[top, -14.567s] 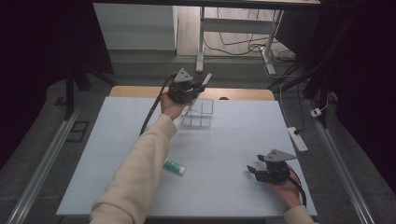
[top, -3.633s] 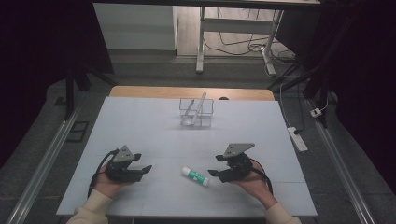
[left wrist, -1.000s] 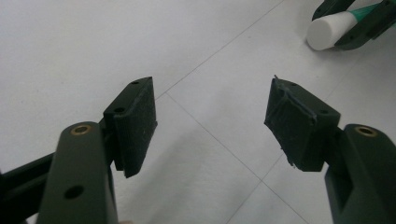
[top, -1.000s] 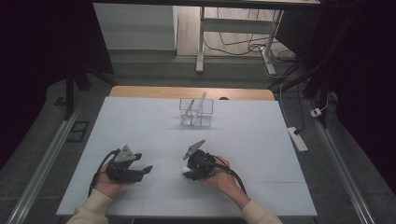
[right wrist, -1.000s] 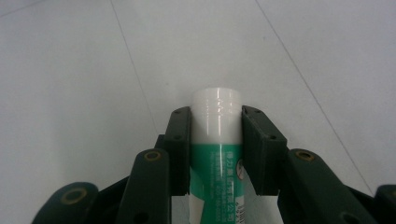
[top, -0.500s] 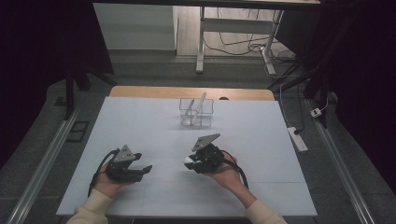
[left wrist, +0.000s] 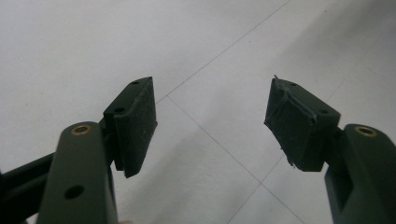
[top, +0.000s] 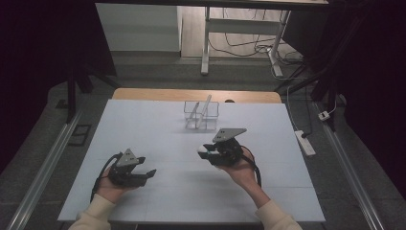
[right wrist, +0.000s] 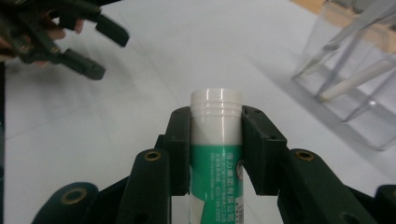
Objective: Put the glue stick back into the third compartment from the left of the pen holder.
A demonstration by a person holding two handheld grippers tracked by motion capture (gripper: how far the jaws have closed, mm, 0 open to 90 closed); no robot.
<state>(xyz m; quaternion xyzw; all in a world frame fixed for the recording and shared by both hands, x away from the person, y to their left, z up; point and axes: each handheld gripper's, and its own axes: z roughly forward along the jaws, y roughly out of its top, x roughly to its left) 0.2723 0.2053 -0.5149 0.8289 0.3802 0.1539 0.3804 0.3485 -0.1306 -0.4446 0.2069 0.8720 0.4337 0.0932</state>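
A small tube with a white cap and green label (right wrist: 215, 140) sits between both pads of my right gripper (right wrist: 215, 128), which is shut on it. In the high view that right gripper (top: 208, 152) is lifted above the middle of the white table (top: 158, 124), with the tube's white cap (top: 202, 150) pointing left. My left gripper (top: 147, 174) rests near the front left, jaws wide apart. In the left gripper view its pads (left wrist: 135, 116) have only bare tabletop between them. A clear plastic organiser (top: 201, 115) with a white stick leaning in it stands at the back centre.
The clear organiser (right wrist: 355, 70) appears close at the upper right of the right gripper view, the left gripper (right wrist: 65, 37) at its upper left. A white power strip (top: 306, 143) lies on the floor right of the table. Desk legs and cables stand beyond the far edge.
My right gripper has risen off the table with the tube and moved toward the far side and a little right. The left gripper has stayed put.
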